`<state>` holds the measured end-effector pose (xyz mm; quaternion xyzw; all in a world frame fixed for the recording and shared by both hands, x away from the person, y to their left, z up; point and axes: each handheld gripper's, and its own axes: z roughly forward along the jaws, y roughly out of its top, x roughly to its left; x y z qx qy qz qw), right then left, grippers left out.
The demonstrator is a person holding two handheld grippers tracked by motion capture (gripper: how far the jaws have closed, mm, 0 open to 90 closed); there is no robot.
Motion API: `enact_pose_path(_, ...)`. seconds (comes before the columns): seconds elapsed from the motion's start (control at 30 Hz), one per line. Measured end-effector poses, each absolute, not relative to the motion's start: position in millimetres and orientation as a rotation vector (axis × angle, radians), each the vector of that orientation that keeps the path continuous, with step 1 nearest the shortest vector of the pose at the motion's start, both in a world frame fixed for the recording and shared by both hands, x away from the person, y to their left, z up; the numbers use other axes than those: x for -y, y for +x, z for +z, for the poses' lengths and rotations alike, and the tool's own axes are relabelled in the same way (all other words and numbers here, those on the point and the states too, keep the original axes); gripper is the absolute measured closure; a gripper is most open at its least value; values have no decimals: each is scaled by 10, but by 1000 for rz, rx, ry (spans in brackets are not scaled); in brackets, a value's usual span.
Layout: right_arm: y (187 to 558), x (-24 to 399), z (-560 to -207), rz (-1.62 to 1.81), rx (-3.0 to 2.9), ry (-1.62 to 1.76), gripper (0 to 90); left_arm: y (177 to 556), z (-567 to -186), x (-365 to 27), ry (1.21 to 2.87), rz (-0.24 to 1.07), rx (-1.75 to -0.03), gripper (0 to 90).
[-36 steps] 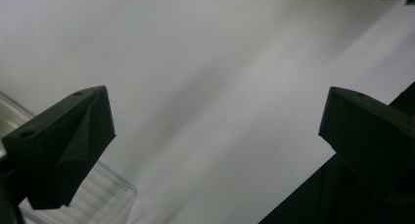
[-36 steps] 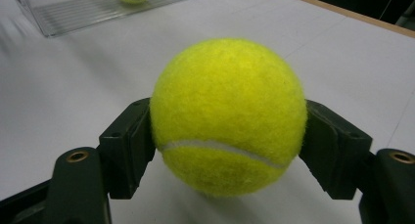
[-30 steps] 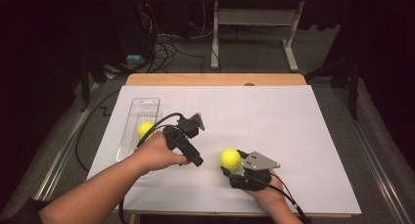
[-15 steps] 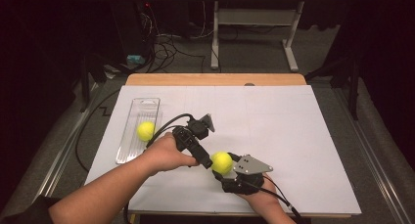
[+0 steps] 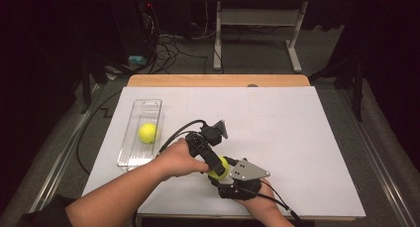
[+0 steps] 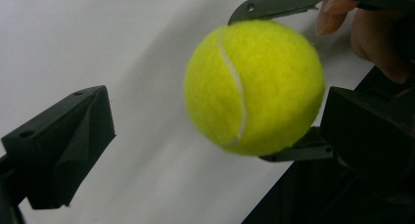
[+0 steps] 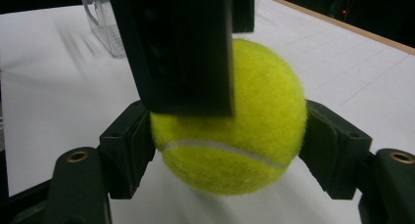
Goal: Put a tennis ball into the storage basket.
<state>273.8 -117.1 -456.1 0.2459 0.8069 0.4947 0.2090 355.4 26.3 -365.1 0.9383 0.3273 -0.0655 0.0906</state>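
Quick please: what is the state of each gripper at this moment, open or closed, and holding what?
Left gripper: open, jaws on either side of the tennis ball, not pressing.
Right gripper: closed on the tennis ball.

High view: above the table's [image 5: 297, 138] near edge, facing forward and down. Both gripper views: close on the ball [image 6: 254, 87], from opposite sides.

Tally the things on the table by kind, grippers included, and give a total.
Tennis balls: 2, one in the clear tray at, one clamped in the right gripper at
Clear trays: 1
Grippers: 2, the right gripper and the left gripper, its jaws apart around the held ball
Total: 5
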Motion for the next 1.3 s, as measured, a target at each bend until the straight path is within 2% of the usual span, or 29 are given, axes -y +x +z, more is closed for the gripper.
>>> enact_pose_path(0.23, 2729, 1156, -4548, 1385, -2241, 684, 275, 3541, -3726, -203, 2793, -239, -951, 71)
enact_pose_path(0.47, 2742, 1173, -4544, 1378, -2244, 697, 274, 3529, -3753, -193, 2786, -279, -921, 249)
enact_pose_path(0.73, 2763, 1182, -4552, 1400, -2240, 712, 255, 3519, -3738, -184, 2785, -253, -931, 261)
enact_pose_path(0.93, 2785, 1192, -4583, 1399, -2244, 723, 67, 3560, -3693, -236, 2773, -227, -958, 262)
enact_pose_path(1.07, 2805, 1255, -4593, 1401, -2262, 757, 8, 3592, -3666, -298, 2767, -211, -978, 262)
enact_pose_path(1.3, 2848, 1477, -4597, 1375, -2217, 801, 0, 3648, -3638, -432, 2760, -193, -1028, 262)
